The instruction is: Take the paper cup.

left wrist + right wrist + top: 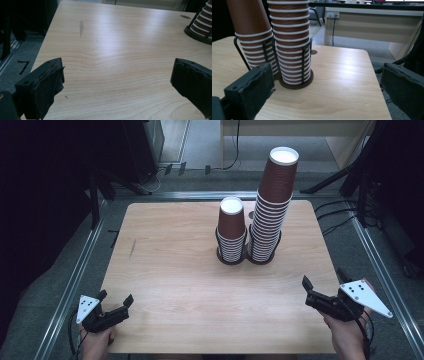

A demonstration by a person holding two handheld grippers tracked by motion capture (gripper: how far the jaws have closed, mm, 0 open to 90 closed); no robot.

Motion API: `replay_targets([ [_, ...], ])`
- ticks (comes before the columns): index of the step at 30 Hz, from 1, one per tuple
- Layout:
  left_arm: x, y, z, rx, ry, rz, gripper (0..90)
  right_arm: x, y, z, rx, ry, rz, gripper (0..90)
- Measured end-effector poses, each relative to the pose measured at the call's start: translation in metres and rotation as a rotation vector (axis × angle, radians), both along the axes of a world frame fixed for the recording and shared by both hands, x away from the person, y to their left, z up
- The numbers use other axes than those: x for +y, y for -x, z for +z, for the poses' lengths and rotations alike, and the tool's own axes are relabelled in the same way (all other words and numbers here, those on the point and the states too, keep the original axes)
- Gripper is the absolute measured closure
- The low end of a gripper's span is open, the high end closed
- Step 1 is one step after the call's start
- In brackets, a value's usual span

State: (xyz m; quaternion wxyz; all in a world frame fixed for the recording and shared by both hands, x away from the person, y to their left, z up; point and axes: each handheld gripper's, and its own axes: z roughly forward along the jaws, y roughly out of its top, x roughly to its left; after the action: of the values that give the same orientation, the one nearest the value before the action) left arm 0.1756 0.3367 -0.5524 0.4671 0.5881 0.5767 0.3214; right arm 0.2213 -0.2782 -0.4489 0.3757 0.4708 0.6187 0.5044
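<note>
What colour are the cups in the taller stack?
Brown with white rims on the taller stack; clearest in the right gripper view.

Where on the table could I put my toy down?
Bare wood table lies left of the short cup stack and in front of both stacks, between the left tool and right tool. It is crowded where the tall cup stack touches the short one.

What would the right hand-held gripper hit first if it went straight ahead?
Probably the taller cup stack in its wire holder; the open right hand-held gripper points just beside it, so it might slip past.
</note>
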Motion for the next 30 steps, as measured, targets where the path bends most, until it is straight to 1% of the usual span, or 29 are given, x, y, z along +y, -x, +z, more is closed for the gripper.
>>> replay_targets([
  [1, 0.000, 0.000, 0.000, 0.000, 0.000, 0.000, 0.0, 0.000, 0.000, 0.000, 0.000, 0.000, 0.000, 0.0],
  [2, 0.000, 0.000, -0.001, 0.000, -0.007, 0.002, 0.0, 0.004, -0.003, 0.007, -0.006, 0.003, 0.007, 0.0],
  [3, 0.000, 0.000, -0.001, 0.000, -0.007, 0.002, 0.0, 0.004, -0.003, 0.007, -0.006, 0.003, 0.007, 0.0],
  [5, -0.002, 0.001, -0.001, -0.001, -0.022, -0.003, 0.0, 0.008, -0.006, 0.015, -0.011, -0.003, 0.011, 0.0],
  [7, -0.005, 0.001, -0.002, -0.002, -0.042, -0.007, 0.0, 0.013, -0.011, 0.023, -0.013, 0.003, 0.015, 0.0],
  [9, -0.005, 0.001, -0.002, -0.001, -0.041, -0.005, 0.0, 0.016, -0.014, 0.029, -0.017, 0.001, 0.013, 0.0],
  [12, -0.004, 0.002, -0.002, -0.002, -0.033, -0.006, 0.0, 0.021, -0.019, 0.036, -0.024, 0.002, 0.026, 0.0],
  [15, -0.003, 0.002, -0.002, -0.004, -0.019, -0.001, 0.0, 0.026, -0.024, 0.043, -0.019, 0.001, 0.035, 0.0],
  [16, -0.003, 0.001, -0.002, 0.001, -0.013, 0.017, 0.0, 0.028, -0.026, 0.045, -0.021, 0.004, 0.035, 0.0],
  [18, -0.003, 0.001, -0.002, 0.004, -0.017, 0.023, 0.0, 0.029, -0.027, 0.047, -0.022, 0.005, 0.035, 0.0],
  [19, -0.003, 0.000, -0.002, 0.007, -0.019, 0.029, 0.0, 0.033, -0.031, 0.052, -0.027, -0.003, 0.032, 0.0],
  [20, -0.003, 0.000, -0.002, 0.014, -0.013, 0.031, 0.0, 0.033, -0.032, 0.053, -0.031, -0.003, 0.033, 0.0],
  [21, -0.002, -0.001, -0.002, 0.011, -0.004, 0.035, 0.0, 0.035, -0.033, 0.055, -0.031, -0.006, 0.034, 0.0],
  [22, -0.002, -0.001, -0.002, 0.011, -0.004, 0.035, 0.0, 0.036, -0.034, 0.057, -0.033, -0.005, 0.036, 0.0],
  [23, 0.001, -0.001, -0.002, 0.010, 0.016, 0.042, 0.0, 0.038, -0.036, 0.059, -0.036, -0.004, 0.036, 0.0],
  [24, 0.001, -0.001, -0.002, 0.010, 0.016, 0.042, 0.0, 0.039, -0.037, 0.061, -0.038, -0.003, 0.037, 0.0],
  [26, 0.003, -0.001, -0.002, 0.003, 0.033, 0.053, 0.0, 0.041, -0.038, 0.063, -0.039, -0.007, 0.036, 0.0],
  [28, 0.004, -0.001, -0.002, 0.003, 0.032, 0.043, 0.0, 0.043, -0.041, 0.067, -0.043, -0.012, 0.035, 0.0],
  [30, 0.002, -0.001, -0.002, 0.013, 0.020, 0.027, 0.0, 0.044, -0.044, 0.070, -0.046, -0.020, 0.034, 0.0],
])
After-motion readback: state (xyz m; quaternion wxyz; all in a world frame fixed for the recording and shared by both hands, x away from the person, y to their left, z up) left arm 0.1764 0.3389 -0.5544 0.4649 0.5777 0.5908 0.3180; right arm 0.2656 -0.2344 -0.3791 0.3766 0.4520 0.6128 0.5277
